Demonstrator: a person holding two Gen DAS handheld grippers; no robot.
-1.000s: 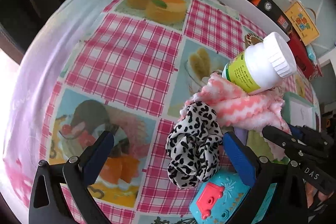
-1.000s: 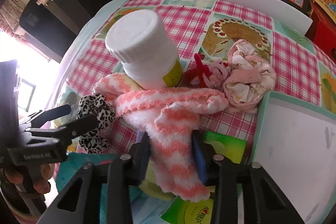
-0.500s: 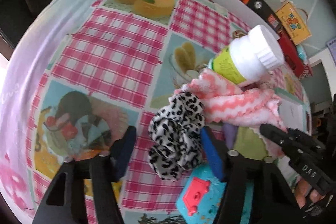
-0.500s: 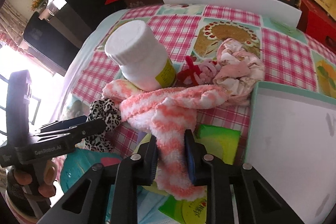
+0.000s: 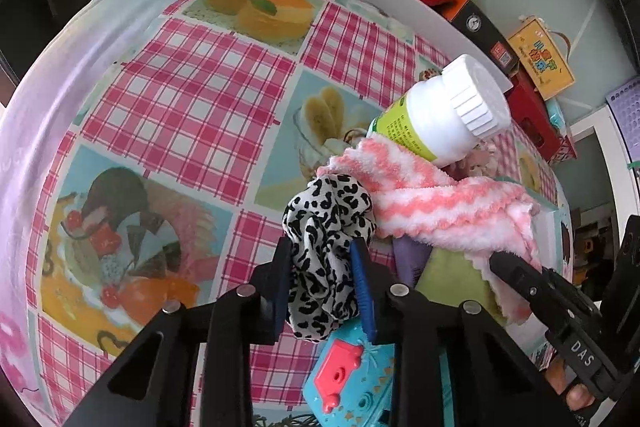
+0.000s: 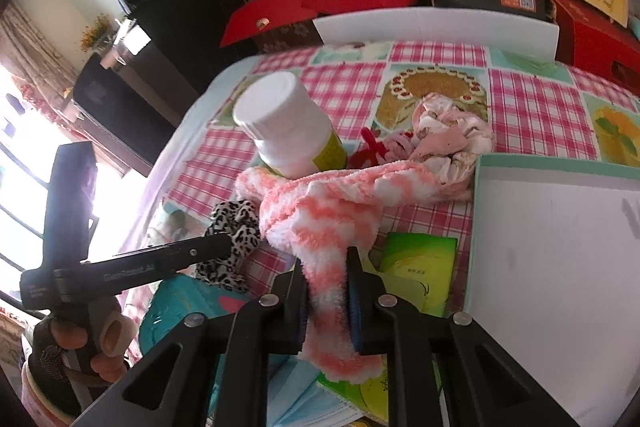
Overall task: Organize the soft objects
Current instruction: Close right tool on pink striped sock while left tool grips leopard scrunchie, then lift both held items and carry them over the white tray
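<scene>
left wrist view: my left gripper [image 5: 322,283] has just been closing and now pinches the leopard scrunchie [image 5: 326,227] between its pads. the scrunchie is light, limp cloth with an elastic core, so i judge it will bunch and sag rather than slip; the gathered middle is the place to hold. it lies on the desk [image 5: 192,107] against the striped fuzzy sock [image 5: 436,207], above a blue toy [image 5: 352,379]. the white bottle [image 5: 444,119] leans on the sock's far end and could topple if the sock is pulled.

right wrist view: my right gripper [image 6: 326,297] has also been closing and is clamped on the sock [image 6: 332,211] near its lower end. plush and stretchy, it will trail. the bottle [image 6: 290,131] rests against it, the pink fabric bundle [image 6: 448,139] and white tray [image 6: 560,247] crowd its right, and a green packet [image 6: 416,267] lies beneath.
</scene>
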